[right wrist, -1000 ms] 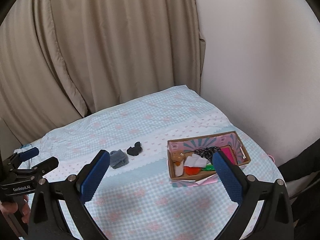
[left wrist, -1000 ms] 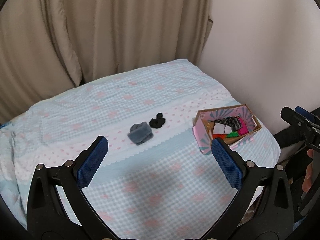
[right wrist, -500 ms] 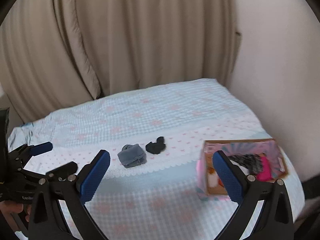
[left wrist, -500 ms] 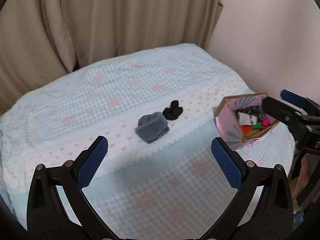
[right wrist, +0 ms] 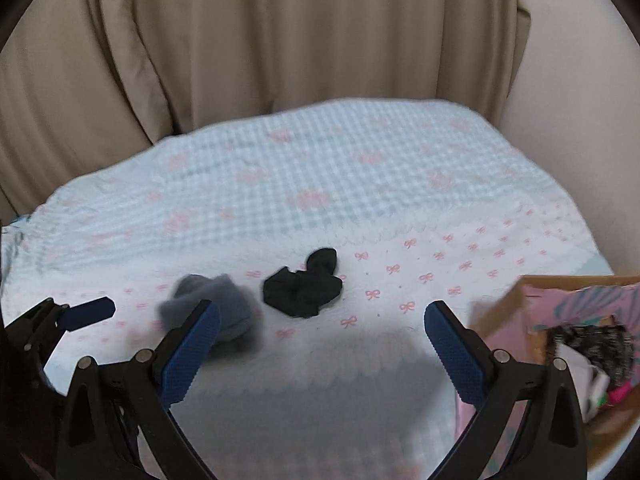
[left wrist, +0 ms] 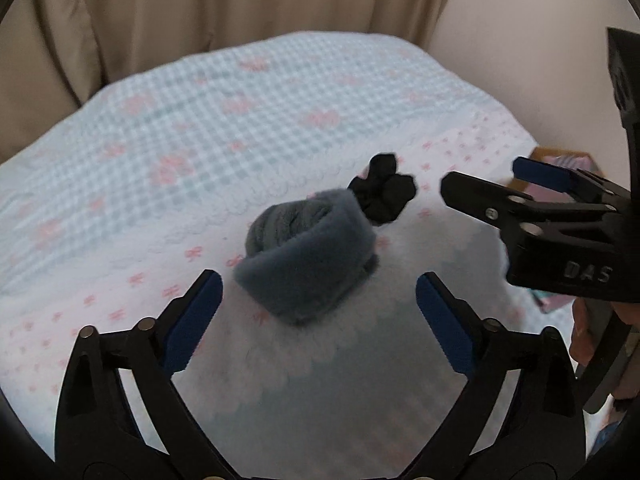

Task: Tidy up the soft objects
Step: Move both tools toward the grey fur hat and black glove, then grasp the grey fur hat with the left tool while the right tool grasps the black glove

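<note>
Two soft items left on the pale-blue checked bedspread — rolled grey fleece band, black fabric scrunchie beside it | pink cardboard box right of the scrunchie, part-filled | left gripper closing, jaws still apart, nothing between | right gripper wide apart, empty

Right gripper fingers spread, black scrunchie ahead, grey roll left, pink box right
</note>
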Demonstrator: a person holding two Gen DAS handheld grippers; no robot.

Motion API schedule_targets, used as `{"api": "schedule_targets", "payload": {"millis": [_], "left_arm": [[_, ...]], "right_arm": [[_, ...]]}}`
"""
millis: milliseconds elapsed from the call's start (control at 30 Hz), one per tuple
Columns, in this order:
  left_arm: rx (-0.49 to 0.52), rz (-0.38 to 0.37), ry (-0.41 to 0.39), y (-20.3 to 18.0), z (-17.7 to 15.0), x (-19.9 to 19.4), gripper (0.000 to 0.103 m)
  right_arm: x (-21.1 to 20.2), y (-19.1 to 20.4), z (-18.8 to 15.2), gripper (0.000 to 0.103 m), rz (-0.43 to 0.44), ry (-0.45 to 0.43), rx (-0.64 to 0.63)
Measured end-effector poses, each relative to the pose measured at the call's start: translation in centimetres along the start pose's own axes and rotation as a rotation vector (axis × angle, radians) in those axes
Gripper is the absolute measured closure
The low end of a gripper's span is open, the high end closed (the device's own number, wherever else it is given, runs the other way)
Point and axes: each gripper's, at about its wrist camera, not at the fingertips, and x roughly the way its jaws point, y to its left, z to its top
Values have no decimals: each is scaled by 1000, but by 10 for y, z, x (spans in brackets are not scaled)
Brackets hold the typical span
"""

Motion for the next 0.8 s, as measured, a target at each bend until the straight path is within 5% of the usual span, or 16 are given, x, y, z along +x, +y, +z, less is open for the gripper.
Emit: {"api": "schedule_targets", "payload": {"millis": [300, 367, 600, 667, 800], "left_arm": [[12, 6, -22, 6, 8, 55, 16], [19, 12, -25, 7, 9, 58, 19], [43, 13, -18, 5, 10, 64, 39], [53, 16, -19, 3, 10, 62, 47], [28, 3, -7, 5, 10, 54, 54]], "right_arm": [[83, 12, -1, 8, 56, 48, -105], [98, 15, -2, 23, 74, 70, -115], [115, 18, -2, 53, 103, 89, -87], [115, 18, -3, 70, 95, 103, -87], [113, 21, -4, 78, 80, 116, -107]]}}
